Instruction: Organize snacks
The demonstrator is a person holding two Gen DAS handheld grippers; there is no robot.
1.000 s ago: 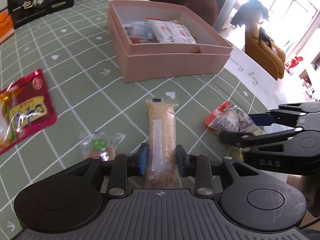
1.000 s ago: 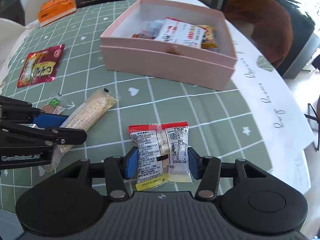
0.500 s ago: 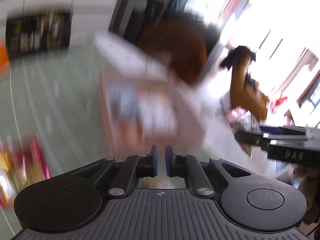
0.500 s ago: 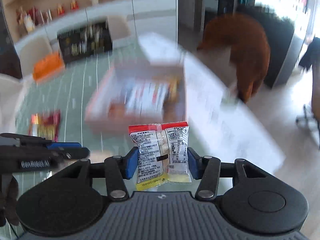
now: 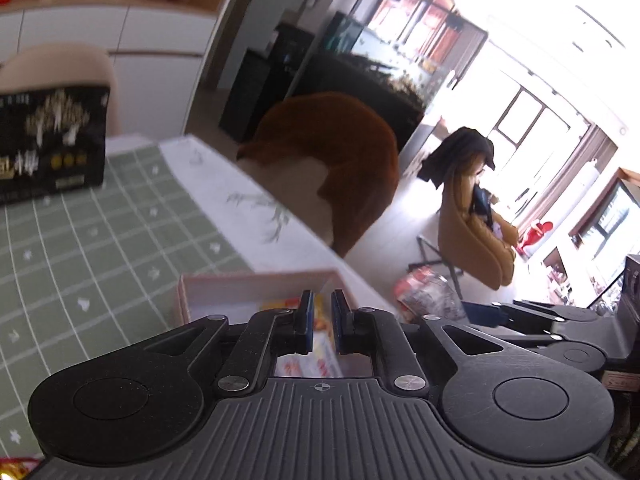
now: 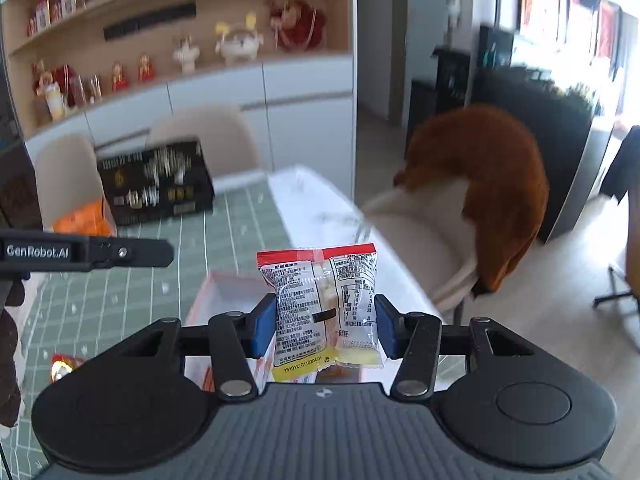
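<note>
The right gripper (image 6: 326, 322) clamped a clear, red-topped snack packet (image 6: 324, 304) printed with fine text and the code "151012701102040", held above the pink box (image 6: 208, 292) on the green checked tablecloth (image 6: 120, 300). The left gripper (image 5: 322, 322), marked "GenRobot.AI", stood fully closed and empty over that box.

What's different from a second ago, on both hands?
Both tongs rose off the green tablecloth to above the pink box. The left tongs closed from open around the long bar; no bar shows between them now. Unchanged: the right tongs still clamp the red-topped packet.
</note>
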